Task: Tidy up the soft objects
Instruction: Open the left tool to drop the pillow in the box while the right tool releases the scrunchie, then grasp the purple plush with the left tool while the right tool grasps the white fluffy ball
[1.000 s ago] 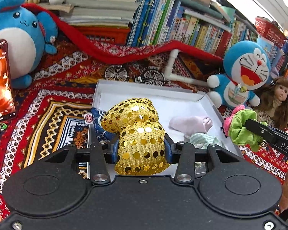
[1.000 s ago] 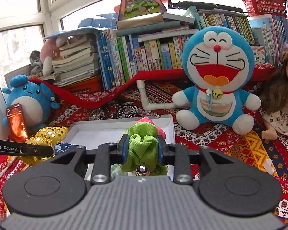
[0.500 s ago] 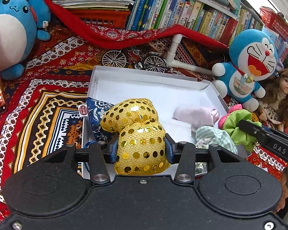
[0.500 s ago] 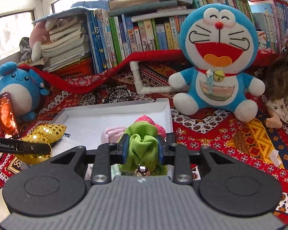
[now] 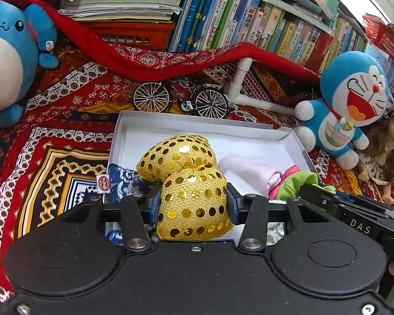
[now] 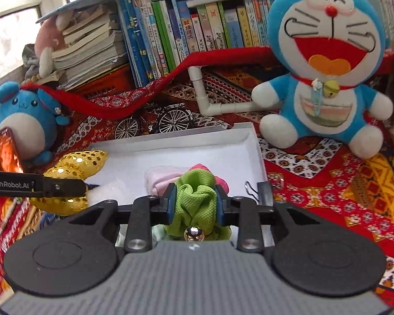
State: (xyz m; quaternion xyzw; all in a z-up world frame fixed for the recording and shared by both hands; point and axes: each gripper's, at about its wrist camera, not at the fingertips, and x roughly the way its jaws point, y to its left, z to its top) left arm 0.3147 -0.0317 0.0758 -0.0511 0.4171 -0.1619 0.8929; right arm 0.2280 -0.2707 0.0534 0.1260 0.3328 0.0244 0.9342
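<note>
The left gripper point(image 5: 193, 202) is pinching the gold sequined bow point(image 5: 189, 181) at its lower lobe, pads pressing both sides, above the white box point(image 5: 197, 128) near its 7 o'clock corner. The right gripper point(image 6: 194, 202), jaws nearly fully closed, is clamping the green scrunchie point(image 6: 194, 197) over the box's 5 o'clock side, just in front of a pink cloth point(image 6: 160, 178) lying inside. Further back, toward 12 o'clock, the floor of the box is lying bare. Judging from this, both items are best lowered well inside the rim before releasing; how far each is hanging above the floor is hard to tell.
</note>
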